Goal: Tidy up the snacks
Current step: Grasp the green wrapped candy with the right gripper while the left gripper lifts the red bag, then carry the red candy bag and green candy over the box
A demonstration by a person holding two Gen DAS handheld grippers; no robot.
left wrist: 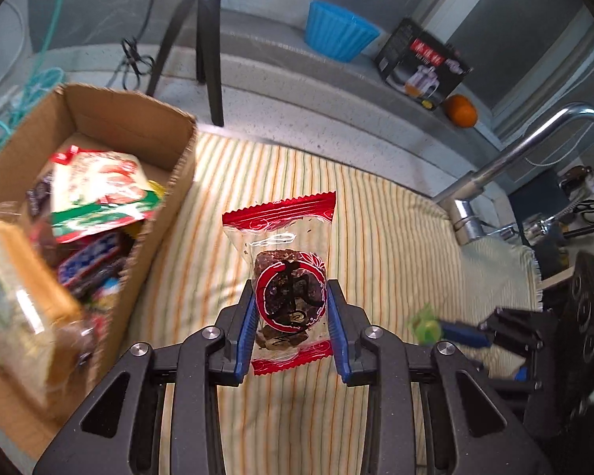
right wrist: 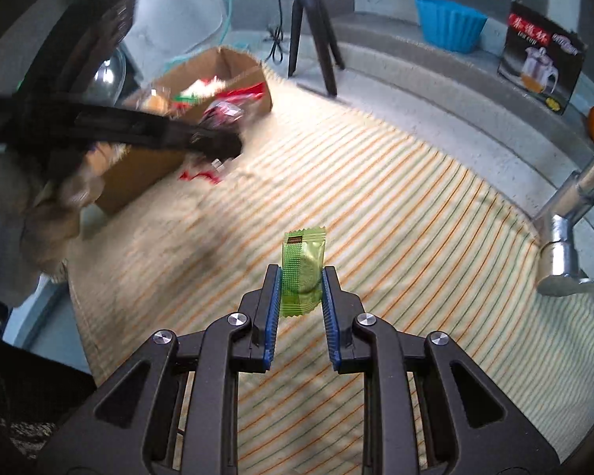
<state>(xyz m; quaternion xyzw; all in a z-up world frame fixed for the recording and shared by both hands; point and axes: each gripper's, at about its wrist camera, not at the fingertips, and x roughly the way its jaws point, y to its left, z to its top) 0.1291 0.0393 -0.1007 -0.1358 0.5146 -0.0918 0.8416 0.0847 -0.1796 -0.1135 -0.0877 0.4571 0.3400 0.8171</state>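
- My left gripper (left wrist: 291, 308) clamps a clear, red-ended cake packet (left wrist: 287, 277) by its middle, above the striped cloth (left wrist: 396, 237), so I can carry it.
- My right gripper (right wrist: 301, 289) pinches a small green foil sachet (right wrist: 301, 273), likewise off the cloth.
- The open brown cardboard box (left wrist: 130, 118) beside them already holds packets; I judge both belong there.

Both cams ride the grippers and look steeply down along the fingers, close above the cream cloth with orange and green stripes (left wrist: 396, 213) on the counter. Left view sits right beside the open brown cardboard box (left wrist: 138, 118); right view sees that box (right wrist: 233, 63) further off. Both share the cloth (right wrist: 415, 217) and box.
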